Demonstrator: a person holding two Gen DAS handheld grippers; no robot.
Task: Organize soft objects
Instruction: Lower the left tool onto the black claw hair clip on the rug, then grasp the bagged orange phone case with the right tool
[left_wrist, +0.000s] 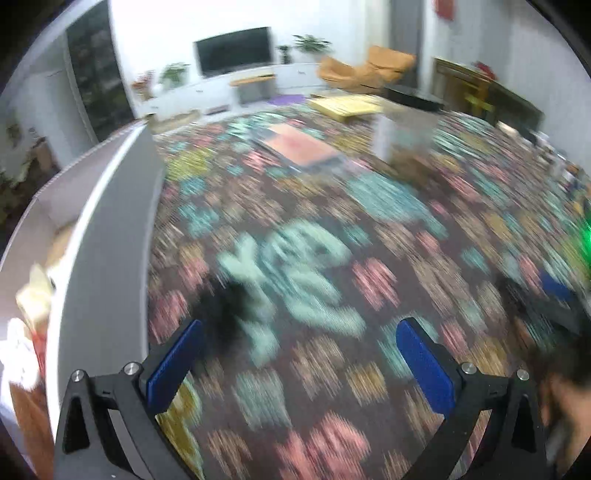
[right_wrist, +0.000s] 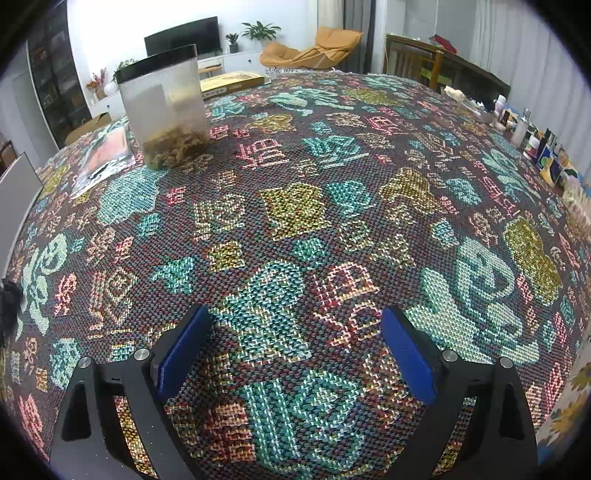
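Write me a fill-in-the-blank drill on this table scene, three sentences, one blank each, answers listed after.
1. The clear container standing on the woven tablecloth has a lid coloured ____.
2. Nothing sits between the blue pads of the right tool, whose jaws stand ____.
3. On the far wall behind the table hangs a dark, switched-off ____.

Missing words: black; open; television

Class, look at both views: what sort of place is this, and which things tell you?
Probably a home living room: a television on a low cabinet, potted plants, and an orange lounge chair beyond the patterned tablecloth.
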